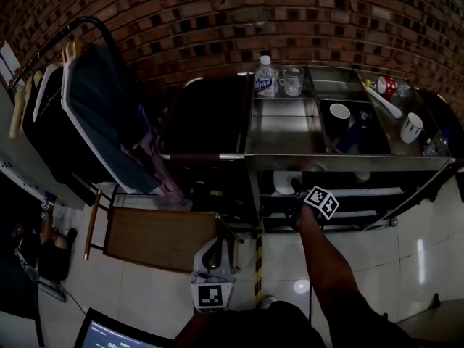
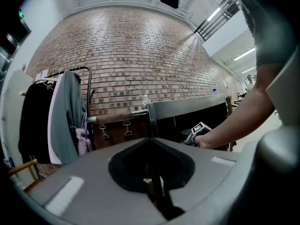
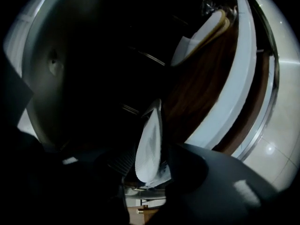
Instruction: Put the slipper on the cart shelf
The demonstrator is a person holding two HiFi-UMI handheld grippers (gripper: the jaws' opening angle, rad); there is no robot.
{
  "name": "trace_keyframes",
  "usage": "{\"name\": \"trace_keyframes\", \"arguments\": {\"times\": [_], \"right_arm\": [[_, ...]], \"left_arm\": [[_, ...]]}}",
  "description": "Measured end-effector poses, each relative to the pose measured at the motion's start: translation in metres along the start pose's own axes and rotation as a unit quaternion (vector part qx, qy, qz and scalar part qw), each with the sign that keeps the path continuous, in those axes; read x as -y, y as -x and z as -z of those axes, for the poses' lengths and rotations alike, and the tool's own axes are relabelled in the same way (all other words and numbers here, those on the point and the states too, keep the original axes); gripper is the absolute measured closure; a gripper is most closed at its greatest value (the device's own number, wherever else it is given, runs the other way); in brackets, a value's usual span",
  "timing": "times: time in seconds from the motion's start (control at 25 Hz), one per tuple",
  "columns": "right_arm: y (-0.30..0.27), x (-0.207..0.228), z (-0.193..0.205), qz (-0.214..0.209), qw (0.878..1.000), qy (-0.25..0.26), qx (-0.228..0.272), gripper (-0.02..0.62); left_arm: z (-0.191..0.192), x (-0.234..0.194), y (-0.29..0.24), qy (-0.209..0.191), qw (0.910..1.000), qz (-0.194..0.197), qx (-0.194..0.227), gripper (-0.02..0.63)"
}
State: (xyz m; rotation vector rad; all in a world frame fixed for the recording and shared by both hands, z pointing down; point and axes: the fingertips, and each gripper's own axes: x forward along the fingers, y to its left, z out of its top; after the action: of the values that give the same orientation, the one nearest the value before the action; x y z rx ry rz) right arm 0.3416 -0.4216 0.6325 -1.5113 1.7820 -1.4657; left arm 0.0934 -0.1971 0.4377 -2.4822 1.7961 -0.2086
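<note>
Against the brick wall (image 1: 217,13) stands a steel cart (image 1: 348,162), its top tray crowded with cups and a bottle, with a clothes rack (image 1: 87,107) and a low wooden table (image 1: 163,234) off to its left. Below the tray, the right gripper (image 1: 294,187) reaches into the cart shelf (image 1: 362,192) with its jaws spread wide, and the white slipper (image 3: 149,144) lies on that shelf between them, neither pad visibly pressing it. Nearer the person, the left gripper (image 1: 212,256) hangs beside the table, jaws pressed together on nothing.
</note>
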Motion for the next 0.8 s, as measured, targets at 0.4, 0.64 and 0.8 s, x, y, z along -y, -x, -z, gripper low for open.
{"name": "trace_keyframes", "arguments": {"times": [0.4, 0.64, 0.8], "right_arm": [[0.102, -0.065, 0.005, 0.002, 0.940, 0.340, 0.025, 0.413], [0.181, -0.127, 0.022, 0.015, 0.848, 0.520, 0.106, 0.533], [0.217, -0.151, 0.035, 0.013, 0.807, 0.575, 0.136, 0.594]], "left_arm": [[-0.011, 0.024, -0.012, 0.024, 0.9990, 0.032, 0.019, 0.591], [-0.010, 0.029, -0.017, 0.040, 0.9981, 0.040, 0.024, 0.591], [-0.022, 0.039, -0.016, 0.047, 0.9972, 0.050, 0.030, 0.591]]}}
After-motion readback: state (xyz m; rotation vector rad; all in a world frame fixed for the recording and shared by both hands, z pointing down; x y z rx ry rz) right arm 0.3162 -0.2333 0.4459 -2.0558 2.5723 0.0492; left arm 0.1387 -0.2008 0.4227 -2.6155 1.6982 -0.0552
